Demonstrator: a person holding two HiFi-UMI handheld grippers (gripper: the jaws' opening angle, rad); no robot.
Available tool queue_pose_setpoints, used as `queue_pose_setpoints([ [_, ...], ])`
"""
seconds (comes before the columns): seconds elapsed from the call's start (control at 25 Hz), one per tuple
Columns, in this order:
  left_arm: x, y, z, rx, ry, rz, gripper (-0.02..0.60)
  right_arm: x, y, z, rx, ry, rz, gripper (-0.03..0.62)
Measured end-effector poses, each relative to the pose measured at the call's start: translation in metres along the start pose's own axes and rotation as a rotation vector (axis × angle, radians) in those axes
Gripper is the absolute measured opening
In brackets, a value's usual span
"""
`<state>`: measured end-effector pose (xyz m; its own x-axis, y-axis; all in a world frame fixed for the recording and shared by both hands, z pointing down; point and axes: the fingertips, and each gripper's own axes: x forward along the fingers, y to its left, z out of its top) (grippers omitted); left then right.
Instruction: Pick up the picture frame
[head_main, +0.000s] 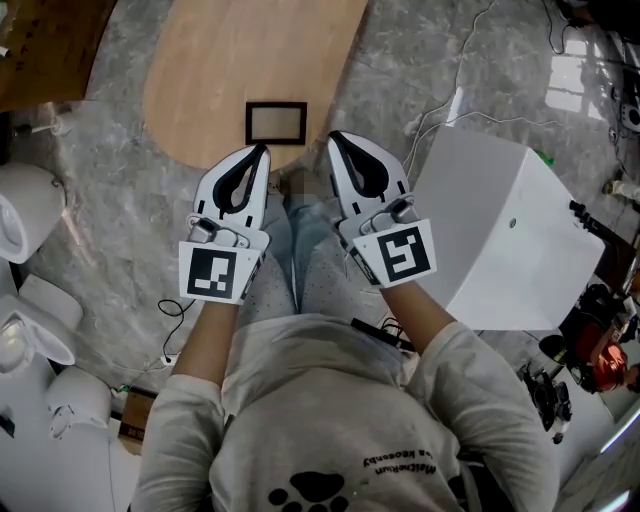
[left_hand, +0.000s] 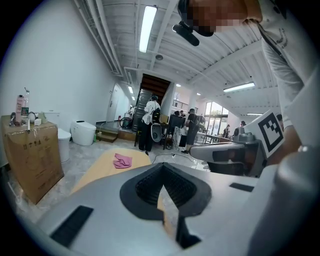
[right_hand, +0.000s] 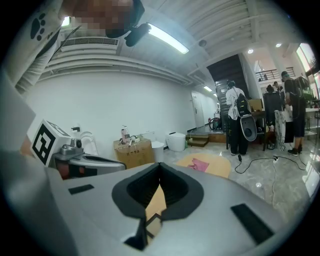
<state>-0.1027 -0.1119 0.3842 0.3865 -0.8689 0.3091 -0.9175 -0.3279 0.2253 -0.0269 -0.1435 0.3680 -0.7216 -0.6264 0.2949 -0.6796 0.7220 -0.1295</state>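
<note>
The picture frame (head_main: 276, 122), small with a dark border, lies flat near the front edge of an oval wooden table (head_main: 230, 70). Both grippers hover side by side just short of it, over the person's knees. The left gripper (head_main: 264, 150) is shut and empty, its tip just below the frame's left corner. The right gripper (head_main: 334, 137) is also shut and empty, its tip just right of the frame. In the right gripper view a corner of the frame (right_hand: 154, 223) shows below the closed jaws. The left gripper view shows the table but not the frame.
A large white box (head_main: 500, 230) stands on the floor to the right. White toilets (head_main: 25, 210) stand at the left. A pink cloth (left_hand: 122, 161) lies on the table's far end. A cardboard box (left_hand: 32, 155) and people stand beyond. Cables (head_main: 470, 60) trail over the marble floor.
</note>
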Motion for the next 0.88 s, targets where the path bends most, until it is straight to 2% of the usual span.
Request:
queue_pose_setpoints([
  [0.28,0.012,0.004,-0.024,0.002,0.006,-0.018,0.008,0.004,-0.004,-0.030,-0.009,0.023,0.001,0.008],
  [0.88,0.036,0.030,-0.073,-0.004,0.039,-0.012,0.008,0.025,-0.020,-0.093,0.038,0.059,-0.030,0.008],
])
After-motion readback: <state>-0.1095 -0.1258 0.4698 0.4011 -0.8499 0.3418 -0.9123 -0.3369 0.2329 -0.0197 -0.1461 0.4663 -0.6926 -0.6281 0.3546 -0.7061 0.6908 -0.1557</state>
